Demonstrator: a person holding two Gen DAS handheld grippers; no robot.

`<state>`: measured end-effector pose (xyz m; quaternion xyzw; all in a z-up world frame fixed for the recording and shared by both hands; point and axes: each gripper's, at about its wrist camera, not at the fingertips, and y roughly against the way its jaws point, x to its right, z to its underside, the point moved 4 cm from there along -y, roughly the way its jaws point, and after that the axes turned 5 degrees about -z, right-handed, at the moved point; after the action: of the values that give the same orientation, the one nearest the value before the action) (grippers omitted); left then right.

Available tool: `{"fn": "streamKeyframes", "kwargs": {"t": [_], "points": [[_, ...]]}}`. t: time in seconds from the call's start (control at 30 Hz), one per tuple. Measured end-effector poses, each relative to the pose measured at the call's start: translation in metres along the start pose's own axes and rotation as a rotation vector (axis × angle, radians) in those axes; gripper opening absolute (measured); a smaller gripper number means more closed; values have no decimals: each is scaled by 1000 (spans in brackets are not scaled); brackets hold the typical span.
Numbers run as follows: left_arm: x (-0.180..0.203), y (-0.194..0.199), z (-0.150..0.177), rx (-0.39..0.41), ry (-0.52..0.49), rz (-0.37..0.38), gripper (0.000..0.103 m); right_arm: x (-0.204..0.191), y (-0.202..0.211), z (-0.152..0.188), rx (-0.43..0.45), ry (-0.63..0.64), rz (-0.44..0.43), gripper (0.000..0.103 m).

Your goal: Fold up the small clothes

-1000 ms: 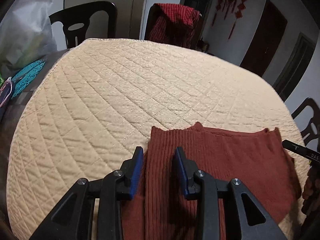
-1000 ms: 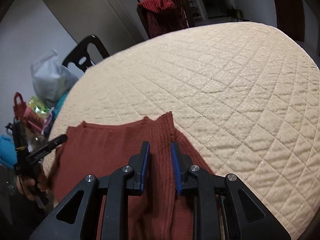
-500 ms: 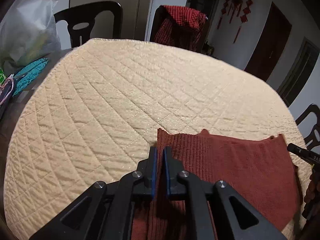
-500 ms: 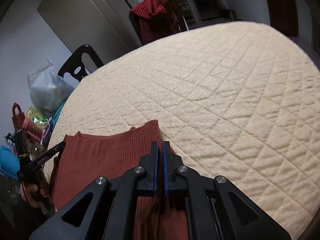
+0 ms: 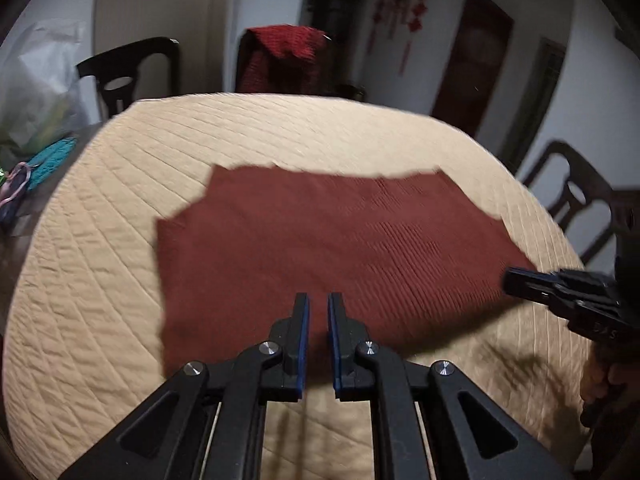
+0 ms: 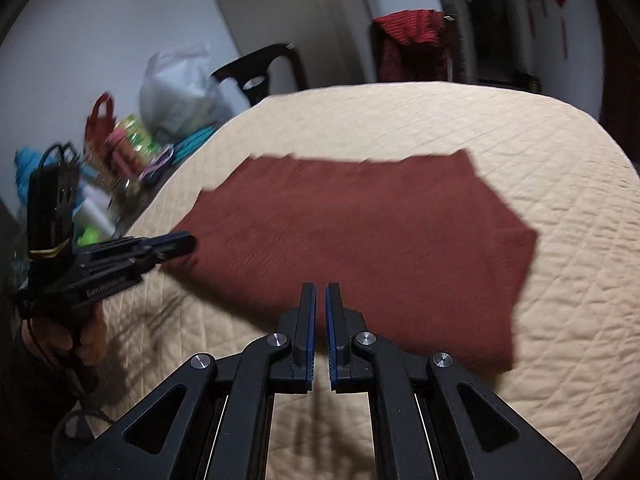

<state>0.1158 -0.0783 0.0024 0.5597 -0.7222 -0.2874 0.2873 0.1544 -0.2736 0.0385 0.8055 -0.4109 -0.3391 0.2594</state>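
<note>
Both my grippers, left (image 5: 318, 304) and right (image 6: 320, 294), have their fingers pinched narrow on the near edge of the rust-red knit garment (image 5: 328, 240), lifting that edge while the rest spreads across the quilted beige table cover (image 5: 100, 280).

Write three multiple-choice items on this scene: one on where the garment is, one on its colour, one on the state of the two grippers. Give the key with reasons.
1. Where is the garment?
A. over a chair back
B. above the quilted table cover
C. in a bag

2. Its colour?
A. teal
B. white
C. rust red

3. How do the left gripper and right gripper stand?
A. both shut on the garment's near edge
B. both wide open
C. one open, one shut

Key: B, beige quilting surrounds it; C, the knit is rust red in both views; A, each pair of blue pads is nearly closed with cloth between them.
</note>
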Motion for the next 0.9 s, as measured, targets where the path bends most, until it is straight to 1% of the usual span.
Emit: {"fn": "streamKeyframes", "kwargs": {"t": [0.07, 0.1, 0.13, 0.17, 0.23, 0.3, 0.37, 0.43, 0.53, 0.6, 0.67, 0.73, 0.8, 0.9], "points": [[5, -14, 9, -48, -7, -14, 13, 1, -18, 7, -54, -5, 25, 4], [5, -18, 11, -55, -8, -23, 14, 6, -28, 11, -85, -18, 43, 4], [6, -16, 11, -41, -11, -24, 14, 6, -29, 11, -83, -26, 41, 4], [6, -15, 9, -47, -6, -26, 14, 5, -25, 10, -72, -32, 36, 4], [9, -7, 7, -34, 13, -11, 14, -5, -16, 5, -38, -7, 24, 4], [20, -2, 3, -8, -10, 7, 14, -16, -13, 2, -16, 15, -1, 4], [34, -3, 1, -3, -31, 48, 14, -24, -21, 1, -24, 26, -28, 4], [44, -10, 2, -15, -43, 67, 14, -23, -32, 2, -46, 18, -35, 4], [48, -24, 8, -45, -41, 64, 14, -14, -44, 8, -78, 2, -14, 4], [47, -22, 9, -40, -45, 64, 14, -10, -38, 9, -68, -21, -33, 4], [43, -14, 9, -31, -40, 49, 14, -8, -23, 8, -34, -13, -11, 4], [35, -5, 9, -8, -38, 19, 14, 1, -7, 7, -2, -24, 11, 4], [21, 2, 8, 12, -20, -39, 14, 14, 3, 8, 14, -55, 45, 4], [-3, 5, 11, 17, 19, -118, 18, 35, 8, 15, 11, -102, 92, 4]]}}
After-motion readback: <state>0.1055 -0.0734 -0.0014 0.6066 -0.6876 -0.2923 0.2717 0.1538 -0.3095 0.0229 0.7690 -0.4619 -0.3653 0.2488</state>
